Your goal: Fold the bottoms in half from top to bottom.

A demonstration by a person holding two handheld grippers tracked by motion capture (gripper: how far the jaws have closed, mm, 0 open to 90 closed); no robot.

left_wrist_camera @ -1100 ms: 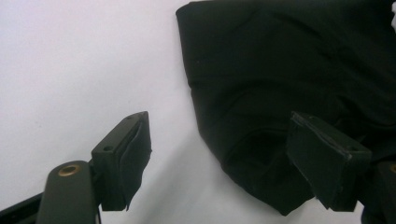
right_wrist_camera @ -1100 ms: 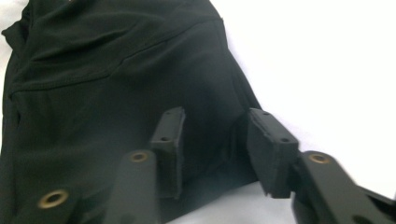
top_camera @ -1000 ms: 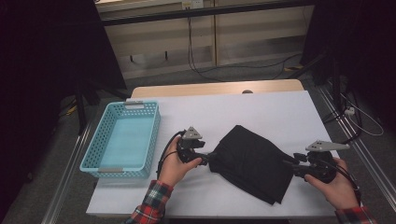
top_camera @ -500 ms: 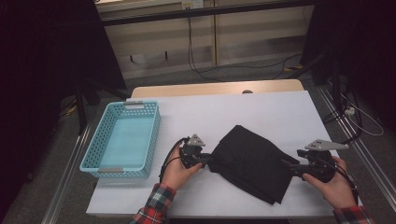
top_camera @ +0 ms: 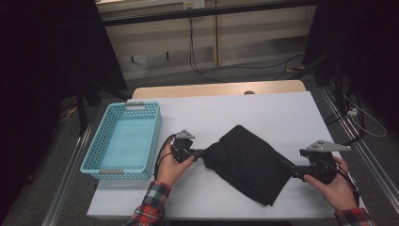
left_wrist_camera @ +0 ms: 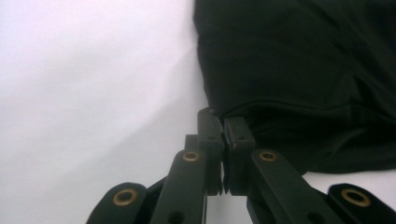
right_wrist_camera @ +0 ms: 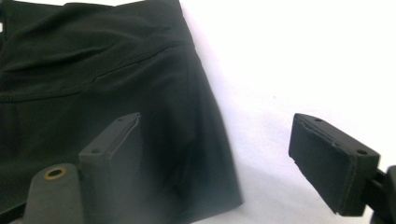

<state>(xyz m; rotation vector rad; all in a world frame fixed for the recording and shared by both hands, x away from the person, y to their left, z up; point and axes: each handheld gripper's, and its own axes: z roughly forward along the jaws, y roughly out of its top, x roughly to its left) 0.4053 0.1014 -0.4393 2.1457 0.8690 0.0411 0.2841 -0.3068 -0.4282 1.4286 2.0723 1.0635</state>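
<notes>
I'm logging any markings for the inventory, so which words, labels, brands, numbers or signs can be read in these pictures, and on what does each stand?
None can be read in any view.
Black garment: plain dark fabric, with no tag or print on the side that shows.
Turquoise basket: pale patches on its two end handles, too small to tell whether they carry any text.
Left gripper and right gripper: bare black jaws, no lettering.
</notes>
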